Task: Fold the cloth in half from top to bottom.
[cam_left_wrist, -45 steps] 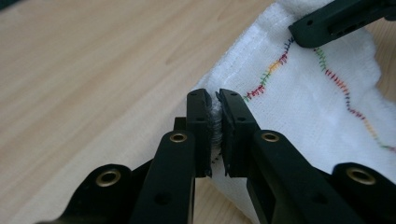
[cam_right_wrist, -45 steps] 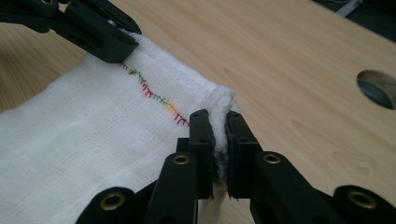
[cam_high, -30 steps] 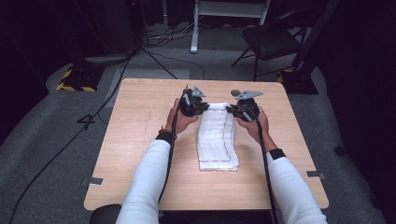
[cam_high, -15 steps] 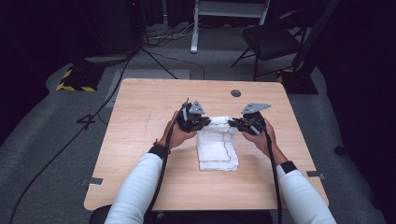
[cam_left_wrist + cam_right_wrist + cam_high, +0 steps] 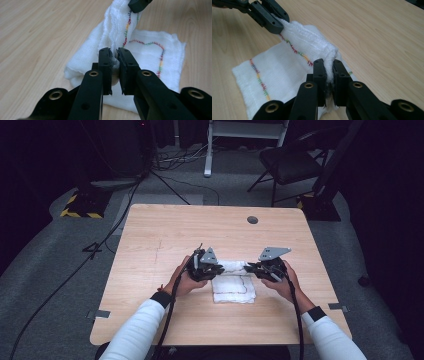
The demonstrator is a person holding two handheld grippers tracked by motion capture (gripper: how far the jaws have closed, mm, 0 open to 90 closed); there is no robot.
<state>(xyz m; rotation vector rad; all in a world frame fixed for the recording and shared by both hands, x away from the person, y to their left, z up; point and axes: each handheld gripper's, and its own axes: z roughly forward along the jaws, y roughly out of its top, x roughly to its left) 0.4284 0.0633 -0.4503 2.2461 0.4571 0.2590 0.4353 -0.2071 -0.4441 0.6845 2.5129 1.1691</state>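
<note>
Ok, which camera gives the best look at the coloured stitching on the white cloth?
The right gripper view: the white cloth spreads out there, with two lines of coloured stitching sharp and close. The left gripper view shows a stitched loop, partly behind the raised fold. The high view shows the cloth small, its stitching a faint line.

The wooden table point(image 5: 165, 230) lies bare on its far half and down both the left and right sides, giving open passage. Only the white cloth point(image 5: 233, 287) near the middle, stretched between the left gripper point(image 5: 212, 267) and the right gripper point(image 5: 252, 268), blocks the way there.
</note>
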